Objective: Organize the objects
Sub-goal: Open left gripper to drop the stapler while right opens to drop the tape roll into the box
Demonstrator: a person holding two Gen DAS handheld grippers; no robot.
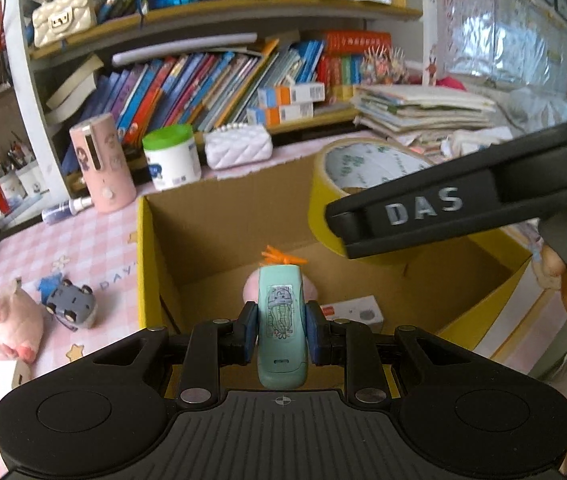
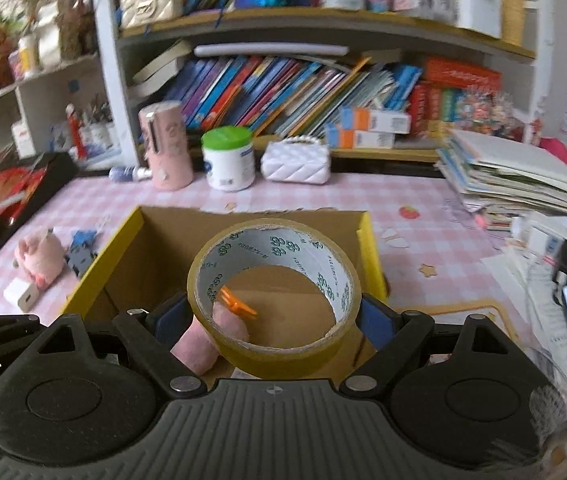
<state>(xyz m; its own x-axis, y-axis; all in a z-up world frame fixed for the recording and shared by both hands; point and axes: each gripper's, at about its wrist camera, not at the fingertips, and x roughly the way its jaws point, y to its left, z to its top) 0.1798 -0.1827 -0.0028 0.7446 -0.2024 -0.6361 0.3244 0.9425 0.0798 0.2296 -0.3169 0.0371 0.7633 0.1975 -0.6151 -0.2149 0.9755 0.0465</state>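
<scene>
the left hand-held gripper point(image 1: 282, 334) is clamping a mint-green plastic case point(image 1: 282, 328), the right hand-held gripper point(image 2: 274, 316) is gripping a yellowish tape roll point(image 2: 274, 300) wide; both are hanging over the open cardboard box point(image 2: 123, 236): release low, clear of its walls.

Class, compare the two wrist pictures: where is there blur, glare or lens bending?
Left wrist view: the bookshelf bows from fisheye distortion; the shiny wall sheet glares. Right wrist view: upper shelf items are blurred, while the yellowish roll of tape stays sharp.
</scene>
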